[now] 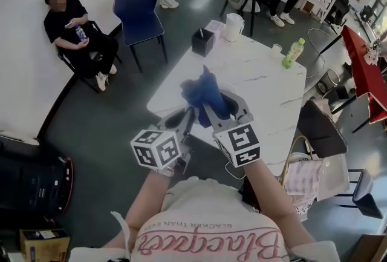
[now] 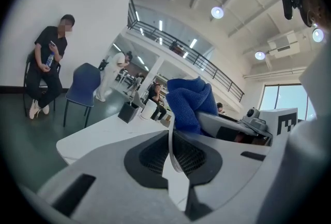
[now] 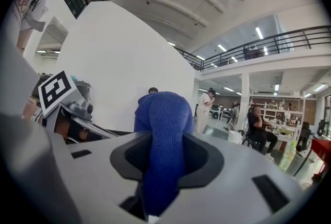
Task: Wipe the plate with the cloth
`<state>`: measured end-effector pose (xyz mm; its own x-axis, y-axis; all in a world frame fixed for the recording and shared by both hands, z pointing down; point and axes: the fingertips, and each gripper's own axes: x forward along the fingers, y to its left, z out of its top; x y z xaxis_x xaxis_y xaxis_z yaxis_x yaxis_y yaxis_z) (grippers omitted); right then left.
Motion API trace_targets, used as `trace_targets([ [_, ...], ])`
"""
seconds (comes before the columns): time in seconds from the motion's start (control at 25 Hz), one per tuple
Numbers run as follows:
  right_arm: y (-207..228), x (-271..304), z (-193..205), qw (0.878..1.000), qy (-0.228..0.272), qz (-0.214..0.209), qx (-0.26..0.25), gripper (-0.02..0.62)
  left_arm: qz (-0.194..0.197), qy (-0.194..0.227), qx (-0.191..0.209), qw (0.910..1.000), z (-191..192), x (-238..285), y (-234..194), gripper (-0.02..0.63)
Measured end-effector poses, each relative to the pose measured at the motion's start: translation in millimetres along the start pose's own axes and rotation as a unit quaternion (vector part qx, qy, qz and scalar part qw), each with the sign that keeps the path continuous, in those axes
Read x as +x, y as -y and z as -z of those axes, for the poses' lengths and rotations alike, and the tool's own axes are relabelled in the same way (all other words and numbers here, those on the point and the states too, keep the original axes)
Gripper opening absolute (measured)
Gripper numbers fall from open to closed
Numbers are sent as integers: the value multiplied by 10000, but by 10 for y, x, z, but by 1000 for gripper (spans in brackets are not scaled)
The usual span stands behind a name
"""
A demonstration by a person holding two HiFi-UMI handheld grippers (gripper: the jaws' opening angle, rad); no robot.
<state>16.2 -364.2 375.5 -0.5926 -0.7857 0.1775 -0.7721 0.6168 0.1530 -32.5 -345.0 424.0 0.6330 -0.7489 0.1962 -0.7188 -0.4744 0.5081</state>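
Plate (image 2: 176, 184) sits at the left of the pair – the left gripper (image 2: 173, 137) is clamped on its rim, jaws nearly together with only the thin white edge between the pads. It stands on edge in the air over the near edge of the table (image 1: 266, 82), not lying on it. In the head view it is turned edge-on and hard to make out. In the right gripper view its broad white face fills the left half, so that face is turned toward the right hand. Just to the right, the right gripper (image 3: 165, 163) is closed on the cloth (image 3: 164, 135), a blue wad bulging up out of the jaws. The two grippers are side by side, both pointing away from the person, with the cloth just beside the plate's face – whether it presses on it I cannot tell. The wipe, as I judge it, turns on this: the face lies leftward of the cloth, so the right hand is the one to bring the wad across while the left holds the rim steady
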Motion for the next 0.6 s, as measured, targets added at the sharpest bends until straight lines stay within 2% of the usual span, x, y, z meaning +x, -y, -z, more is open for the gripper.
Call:
trace_targets([
  [0.32, 591, -202, 92, 9956, -38, 878, 317, 117, 105, 46, 41, 9999, -39, 1, 41, 20],
  [0.6, 1055, -468, 309, 9833, -250, 1709, 567, 117, 129, 103, 54, 9998, -83, 11, 23, 19],
])
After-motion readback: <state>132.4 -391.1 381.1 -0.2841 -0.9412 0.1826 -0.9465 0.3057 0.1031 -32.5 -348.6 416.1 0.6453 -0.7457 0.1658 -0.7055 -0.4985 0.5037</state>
